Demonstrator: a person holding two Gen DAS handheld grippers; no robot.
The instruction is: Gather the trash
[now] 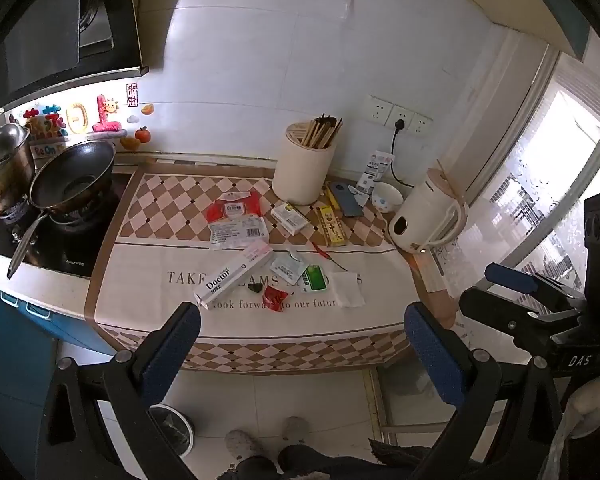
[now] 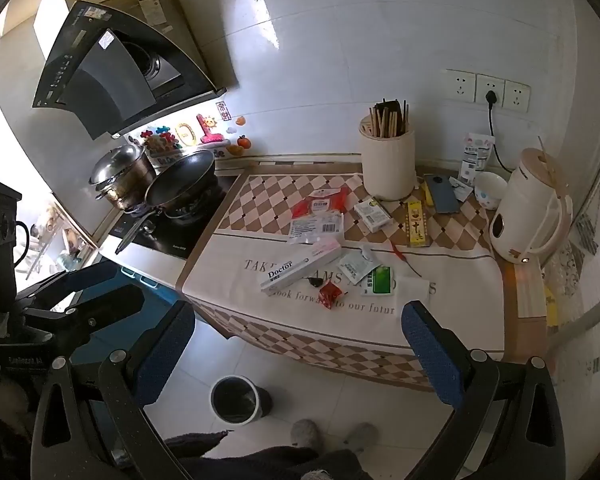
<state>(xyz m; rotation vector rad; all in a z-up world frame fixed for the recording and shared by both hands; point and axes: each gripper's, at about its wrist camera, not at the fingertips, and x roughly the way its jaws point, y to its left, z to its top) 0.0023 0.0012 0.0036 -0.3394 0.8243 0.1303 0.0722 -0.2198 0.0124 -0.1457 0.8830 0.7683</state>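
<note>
Cream holder [image 2: 388,164]: chopsticks [image 2: 388,120] upright | bin [image 2: 235,400]: contents unclear | left gripper [image 1: 300,350], right gripper [image 2: 298,350]: fingers apart, empty

On the counter [image 1: 140,296], the Doctor box [image 1: 232,276] lies left of the crumpled wrapper [image 1: 275,298], the 2 sachets [image 1: 300,272] and the tissue [image 1: 348,289]. Behind them sit a flat packet [image 1: 236,220] and a small carton [image 1: 289,219]. The chopstick holder [image 1: 304,168] stands at the back, the kettle [image 1: 428,216] to the right, the wok [image 1: 74,178] to the left. A bin [image 2: 236,398] stands on the floor before the counter.
</note>
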